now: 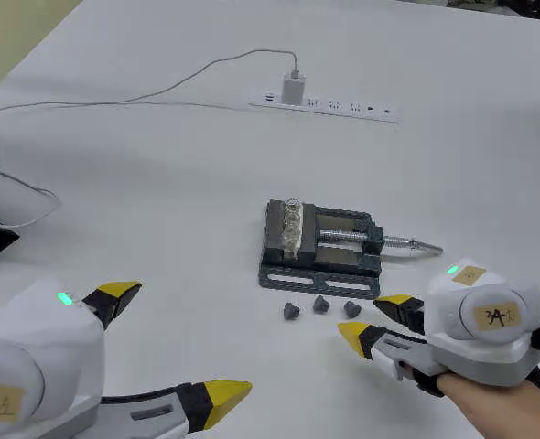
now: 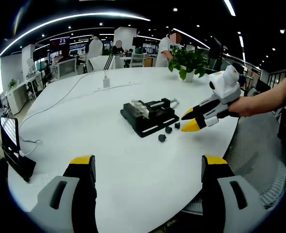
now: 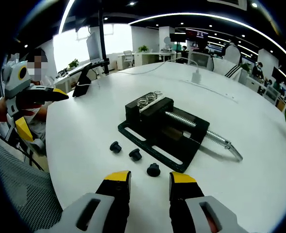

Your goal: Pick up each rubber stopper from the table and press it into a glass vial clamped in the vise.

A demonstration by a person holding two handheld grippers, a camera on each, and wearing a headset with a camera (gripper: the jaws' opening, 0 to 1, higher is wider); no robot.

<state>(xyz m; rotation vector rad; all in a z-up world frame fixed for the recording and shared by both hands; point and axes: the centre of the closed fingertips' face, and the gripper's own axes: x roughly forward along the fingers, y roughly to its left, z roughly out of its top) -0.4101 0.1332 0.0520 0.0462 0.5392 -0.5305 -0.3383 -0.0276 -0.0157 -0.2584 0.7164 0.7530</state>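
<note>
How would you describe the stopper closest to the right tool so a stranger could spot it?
Find the black vise on the white table. Three dark stoppers sit in a row along its near edge. Take the end stopper, right beside the yellow-tipped right tool.

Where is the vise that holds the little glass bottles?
In the head view the vise sits mid-table, with three rubber stoppers in a row just in front of it and the right gripper beside them.
</note>
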